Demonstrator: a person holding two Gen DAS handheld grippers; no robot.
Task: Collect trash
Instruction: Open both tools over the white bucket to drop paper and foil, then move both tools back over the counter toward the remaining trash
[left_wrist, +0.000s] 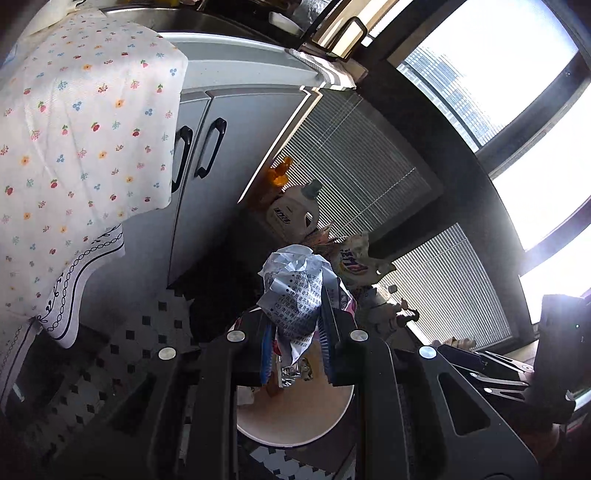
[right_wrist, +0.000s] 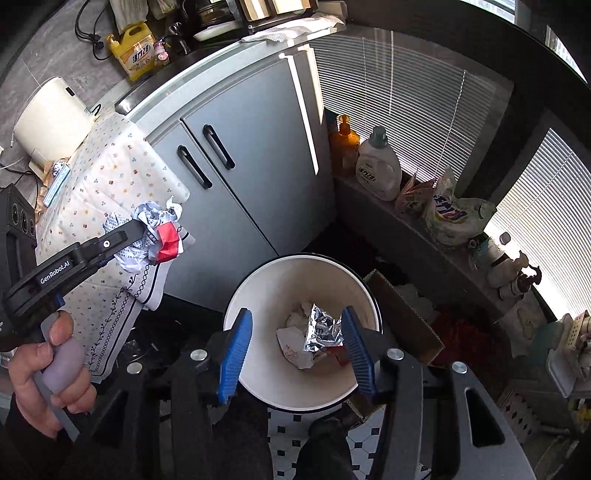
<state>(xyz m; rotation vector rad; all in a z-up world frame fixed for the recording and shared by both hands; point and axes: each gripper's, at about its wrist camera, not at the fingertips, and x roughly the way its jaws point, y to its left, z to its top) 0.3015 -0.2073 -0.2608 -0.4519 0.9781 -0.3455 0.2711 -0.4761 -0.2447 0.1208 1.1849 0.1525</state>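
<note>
Left tool (left_wrist: 295, 332): your left tool is clamped on a crumpled paper wad (left_wrist: 295, 291); the wad fills the gap between the two fingers and bulges out past their tips.
Paper wad, right wrist view (right_wrist: 155, 232): printed grey-white paper with a red patch, held in the air beside the floral tablecloth (right_wrist: 110, 177), up and to the left of the bin.
Left hand (right_wrist: 55, 369): your hand grips the pale handle of the left tool.
Right tool (right_wrist: 295, 354): your right tool is spread wide and holds nothing; its blue pads (right_wrist: 236, 354) frame the bin mouth.
Trash bin (right_wrist: 258, 376): round, white inside, standing on the tiled floor (right_wrist: 288, 443) before the grey cabinet (right_wrist: 240, 177).
Bin contents: silver foil wrapper (right_wrist: 321, 325) on crumpled white paper (right_wrist: 291, 347), lying between the pads of the right tool and below them.
Window ledge: detergent bottle (right_wrist: 378, 166) and amber bottle (right_wrist: 343, 144).
</note>
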